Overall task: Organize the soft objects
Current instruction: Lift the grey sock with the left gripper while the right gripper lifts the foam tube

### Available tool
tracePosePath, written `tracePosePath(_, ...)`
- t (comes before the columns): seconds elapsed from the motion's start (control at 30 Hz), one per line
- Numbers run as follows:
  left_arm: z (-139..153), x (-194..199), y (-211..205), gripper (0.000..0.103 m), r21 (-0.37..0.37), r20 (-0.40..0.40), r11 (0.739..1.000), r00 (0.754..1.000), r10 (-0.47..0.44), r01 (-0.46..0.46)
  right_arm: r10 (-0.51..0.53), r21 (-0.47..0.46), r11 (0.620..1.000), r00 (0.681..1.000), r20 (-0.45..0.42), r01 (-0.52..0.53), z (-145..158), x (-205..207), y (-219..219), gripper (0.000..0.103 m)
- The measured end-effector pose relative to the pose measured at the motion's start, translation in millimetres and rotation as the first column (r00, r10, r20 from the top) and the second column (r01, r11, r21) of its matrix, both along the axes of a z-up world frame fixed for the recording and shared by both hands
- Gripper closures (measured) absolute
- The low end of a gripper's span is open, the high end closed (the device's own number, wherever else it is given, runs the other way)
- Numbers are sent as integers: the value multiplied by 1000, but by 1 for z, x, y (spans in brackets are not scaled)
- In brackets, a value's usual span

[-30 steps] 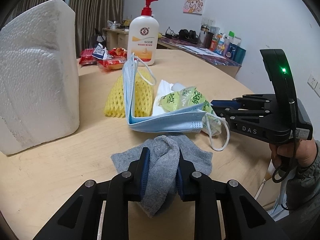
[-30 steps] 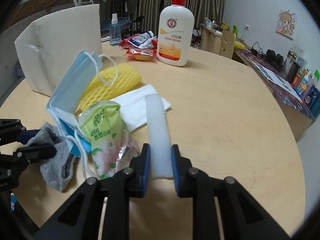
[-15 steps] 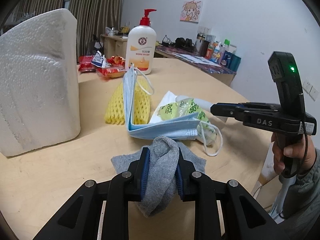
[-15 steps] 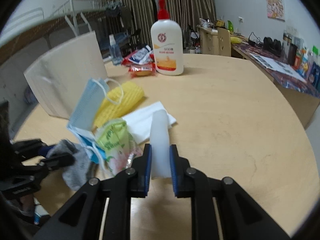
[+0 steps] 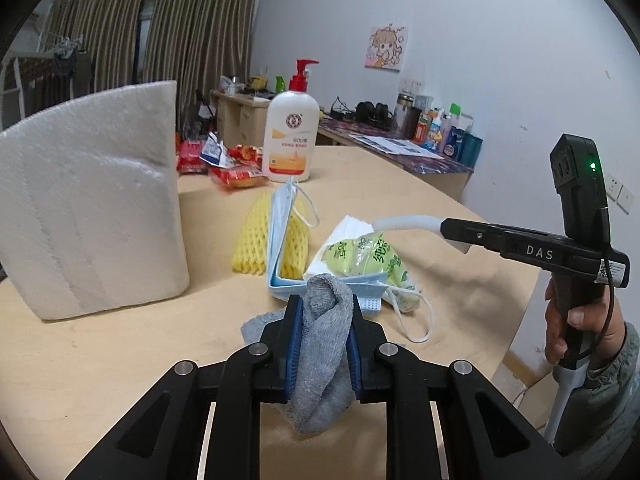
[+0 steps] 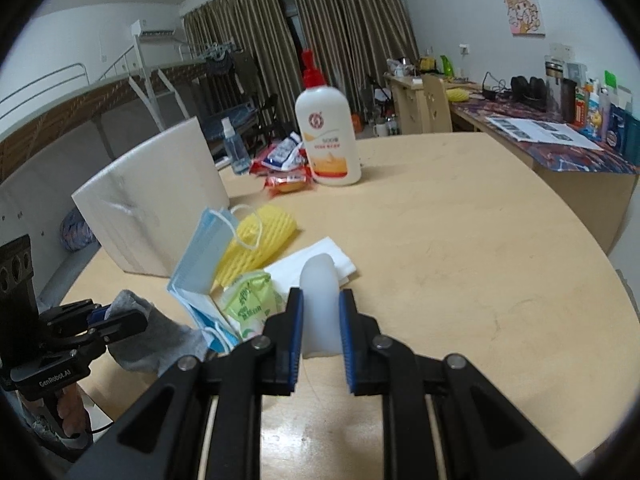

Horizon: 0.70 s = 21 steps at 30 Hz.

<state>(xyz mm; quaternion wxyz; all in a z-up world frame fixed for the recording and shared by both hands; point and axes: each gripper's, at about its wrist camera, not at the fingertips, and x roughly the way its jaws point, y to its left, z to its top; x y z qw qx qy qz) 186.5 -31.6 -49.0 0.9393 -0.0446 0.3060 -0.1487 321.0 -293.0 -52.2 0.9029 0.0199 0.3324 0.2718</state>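
Left gripper (image 5: 322,334) is tightening on the bunched grey sock (image 5: 320,364), limp and drooping at six o'clock; right gripper (image 6: 320,330) clamps a white foam strip (image 6: 319,300), light and bendy, gripped at its near end

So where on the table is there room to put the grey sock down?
Bare wood lies right of the white tissue, out to the table edge, and in front of the foam block. It's crowded around the blue mask and green packet.
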Motion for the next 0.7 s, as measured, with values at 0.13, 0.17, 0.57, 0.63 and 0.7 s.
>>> tracePosePath(0.13,6,-7,4,84,-4,13,1000,1000,14,-14,-9,14,1000,1000,16,9,5,-6,-3,82)
tracePosePath(0.17,6,-9,4,84,-4,14,1000,1000,16,-16,-8,18,1000,1000,18,8,6,-8,-4,82)
tracePosePath(0.57,-11,-10,-9,81,-9,-47,999,998,-45,45,4,21,1000,1000,11,-4,0,-18,-8,82)
tracePosePath(0.63,-15,-8,-12,78,25,-61,999,997,-42,43,6,20,1000,1000,9,-6,-1,-18,-8,82)
tracePosePath(0.7,-19,-6,-13,68,62,-75,998,997,-16,21,6,22,1000,1000,7,-6,-2,-18,-8,82)
